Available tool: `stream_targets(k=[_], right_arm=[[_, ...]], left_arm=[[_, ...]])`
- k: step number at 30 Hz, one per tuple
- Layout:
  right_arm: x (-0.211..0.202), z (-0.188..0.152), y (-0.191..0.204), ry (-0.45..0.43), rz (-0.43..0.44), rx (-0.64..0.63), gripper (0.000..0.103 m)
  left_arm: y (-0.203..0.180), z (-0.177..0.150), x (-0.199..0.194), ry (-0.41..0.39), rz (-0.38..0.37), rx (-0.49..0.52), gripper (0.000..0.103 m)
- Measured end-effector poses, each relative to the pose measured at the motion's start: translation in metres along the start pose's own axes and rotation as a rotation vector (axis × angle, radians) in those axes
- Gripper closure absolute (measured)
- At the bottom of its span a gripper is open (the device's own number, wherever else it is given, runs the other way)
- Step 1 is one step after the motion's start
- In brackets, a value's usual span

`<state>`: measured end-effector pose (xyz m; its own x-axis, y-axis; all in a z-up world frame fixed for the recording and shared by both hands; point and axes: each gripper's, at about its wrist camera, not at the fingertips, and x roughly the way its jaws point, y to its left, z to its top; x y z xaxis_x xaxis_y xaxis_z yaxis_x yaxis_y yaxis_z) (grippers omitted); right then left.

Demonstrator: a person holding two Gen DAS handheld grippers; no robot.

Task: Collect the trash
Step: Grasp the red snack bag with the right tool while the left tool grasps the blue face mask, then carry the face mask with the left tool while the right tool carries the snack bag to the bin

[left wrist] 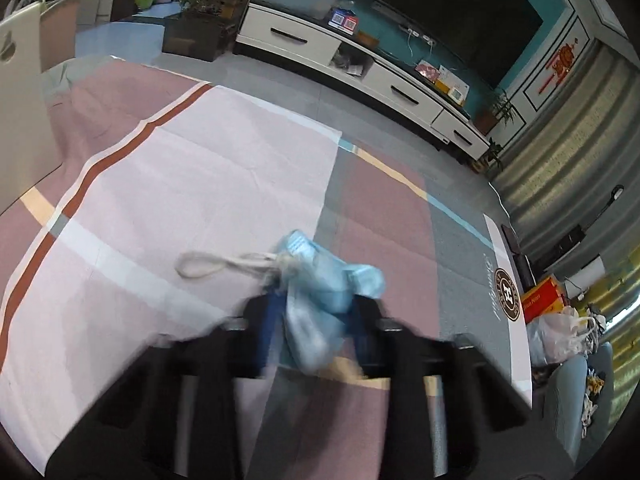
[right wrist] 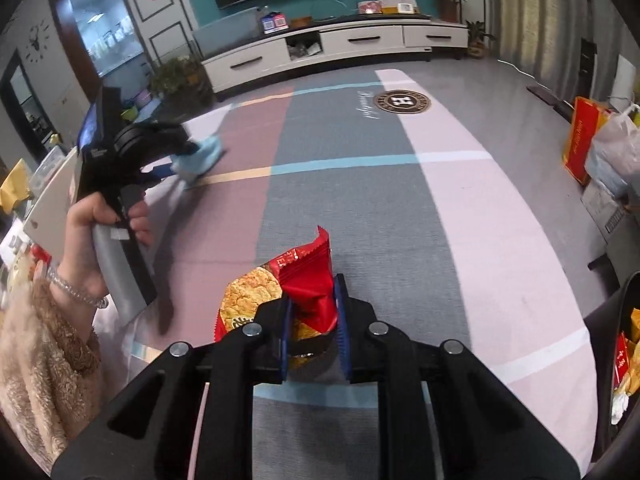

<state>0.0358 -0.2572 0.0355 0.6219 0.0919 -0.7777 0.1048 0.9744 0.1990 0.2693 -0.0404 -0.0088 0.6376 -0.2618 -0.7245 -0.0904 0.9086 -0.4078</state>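
**A:** What fills the room, biggest things first?

**B:** A large floor rug in pink, grey and white blocks with thin blue and yellow stripes (right wrist: pixel 360 184) covers most of the floor. Behind it runs a long, low white TV cabinet with dark drawer handles (right wrist: pixel 352 46) against a teal wall. At the far right edge of the rug stand a red paper carrier bag (right wrist: pixel 580 140) and a pale plastic bag stuffed full (right wrist: pixel 616 148).

**A:** How far along is the collecting?

**B:** Both pieces in view are picked up, I judge, but not yet binned. The left gripper (left wrist: pixel 316 316) is clamped on a crumpled pale-blue disposable face mask with white ear loops (left wrist: pixel 324 292), held just above the rug; one loop dangles to the left. The right gripper (right wrist: pixel 314 320) is closed on a crinkled red snack wrapper printed with a golden biscuit (right wrist: pixel 296 288), also lifted clear of the rug.

**A:** What is left?

**B:** Carrying both to a container. At the right edge of the right wrist view, a dark-rimmed container holding red and yellow wrappers (right wrist: pixel 624 352) sits close by; it looks like the likely drop point.

**A:** Anything in the way?

**B:** No loose litter shows on the rug between the grippers and that container. The left wrist view is blurred, so fine detail there is uncertain.
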Motion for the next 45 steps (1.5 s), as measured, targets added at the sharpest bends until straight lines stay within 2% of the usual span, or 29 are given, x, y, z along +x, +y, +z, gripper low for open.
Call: stream_targets(k=[5, 8, 11, 17, 22, 27, 35, 41, 45], right_arm=[[-0.012, 0.002, -0.011, -0.028, -0.021, 0.026, 0.084], [-0.019, 0.004, -0.022, -0.049, -0.026, 0.064, 0.084], [-0.031, 0.005, -0.031, -0.075, -0.043, 0.089, 0.084], [-0.075, 0.007, -0.054, -0.172, -0.048, 0.144, 0.084], [-0.122, 0.003, -0.08, -0.274, -0.07, 0.187, 0.084], [-0.169, -0.007, -0.111, -0.37, -0.161, 0.255, 0.084], [-0.204, -0.028, -0.158, -0.421, -0.266, 0.346, 0.083], [-0.221, -0.053, -0.212, -0.44, -0.359, 0.507, 0.083], [-0.219, -0.071, -0.248, -0.404, -0.392, 0.628, 0.083]], left_arm=[[-0.005, -0.011, -0.028, -0.055, 0.015, 0.002, 0.086], [-0.019, -0.02, -0.062, -0.103, -0.03, 0.028, 0.086], [-0.038, -0.036, -0.105, -0.147, -0.112, 0.053, 0.086], [-0.083, -0.086, -0.185, -0.214, -0.23, 0.158, 0.086], [-0.116, -0.129, -0.226, -0.224, -0.32, 0.227, 0.086], [-0.152, -0.173, -0.248, -0.23, -0.391, 0.317, 0.086], [-0.218, -0.242, -0.248, -0.121, -0.522, 0.446, 0.086], [-0.263, -0.292, -0.226, -0.011, -0.605, 0.579, 0.085], [-0.289, -0.321, -0.206, 0.086, -0.658, 0.653, 0.085]])
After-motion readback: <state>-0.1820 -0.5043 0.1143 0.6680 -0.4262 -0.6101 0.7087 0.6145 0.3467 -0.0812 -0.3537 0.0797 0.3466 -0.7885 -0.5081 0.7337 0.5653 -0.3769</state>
